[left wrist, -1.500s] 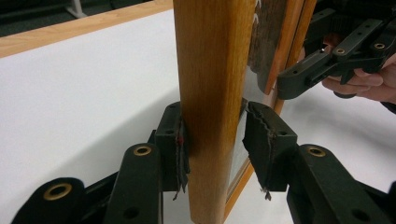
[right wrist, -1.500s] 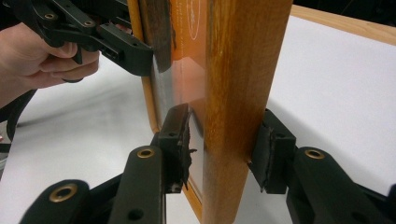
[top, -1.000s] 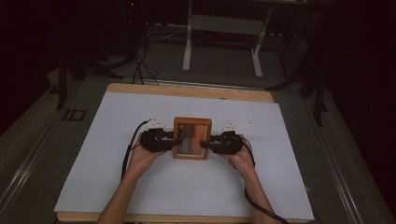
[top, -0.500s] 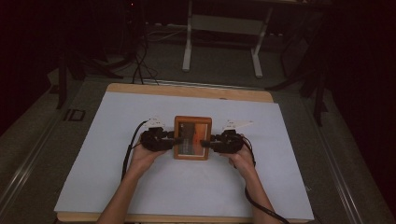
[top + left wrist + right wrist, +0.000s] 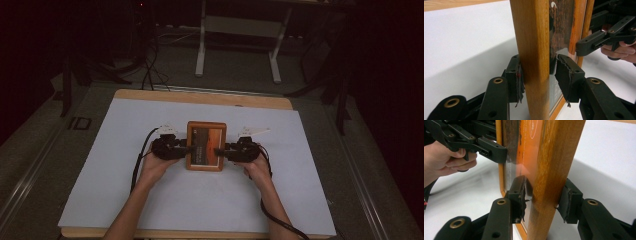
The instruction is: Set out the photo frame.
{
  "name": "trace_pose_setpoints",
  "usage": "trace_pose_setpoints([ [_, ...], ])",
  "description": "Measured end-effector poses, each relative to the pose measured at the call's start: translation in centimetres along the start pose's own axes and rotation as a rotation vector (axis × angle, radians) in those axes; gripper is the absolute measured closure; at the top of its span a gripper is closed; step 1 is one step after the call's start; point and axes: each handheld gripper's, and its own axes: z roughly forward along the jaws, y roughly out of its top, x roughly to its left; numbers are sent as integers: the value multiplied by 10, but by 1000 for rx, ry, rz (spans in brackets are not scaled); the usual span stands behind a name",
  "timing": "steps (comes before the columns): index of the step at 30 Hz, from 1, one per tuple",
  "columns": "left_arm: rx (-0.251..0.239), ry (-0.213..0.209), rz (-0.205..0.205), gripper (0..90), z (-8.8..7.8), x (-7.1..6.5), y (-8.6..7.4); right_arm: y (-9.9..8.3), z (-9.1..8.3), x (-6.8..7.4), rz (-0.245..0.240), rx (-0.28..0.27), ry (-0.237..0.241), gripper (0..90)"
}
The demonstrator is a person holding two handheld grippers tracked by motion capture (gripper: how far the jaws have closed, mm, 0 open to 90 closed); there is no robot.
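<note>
A wooden picture frame (image 5: 206, 134) with a dark orange print stands in the middle of the white sheet (image 5: 125, 200), held between both hands. My left gripper (image 5: 190, 149) clamps its left rail. In the left gripper view its pads press the wood (image 5: 531, 37) from the back and the glass from the front. My right gripper (image 5: 220, 150) clamps the right rail. In the right gripper view one pad sits on the glass and the other on the back of the wood (image 5: 556, 150). Each gripper view shows the other hand (image 5: 621, 50) (image 5: 441, 157) across the frame.
The white sheet covers a wooden table whose far edge (image 5: 200, 96) shows bare wood. Black cables (image 5: 137, 170) (image 5: 270, 215) trail from the grippers toward the near edge. Beyond the table, white desk legs (image 5: 201, 50) and dark stands rise from the floor.
</note>
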Motion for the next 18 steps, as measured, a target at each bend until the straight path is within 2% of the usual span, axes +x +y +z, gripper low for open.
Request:
trace_pose_setpoints([
  [8, 12, 11, 5, 582, -1, -4, 1, 0, -1, 1, -13, 13, -6, 593],
  [18, 22, 9, 9, 583, 0, -3, -1, -1, 0, 1, -2, 3, -10, 588],
])
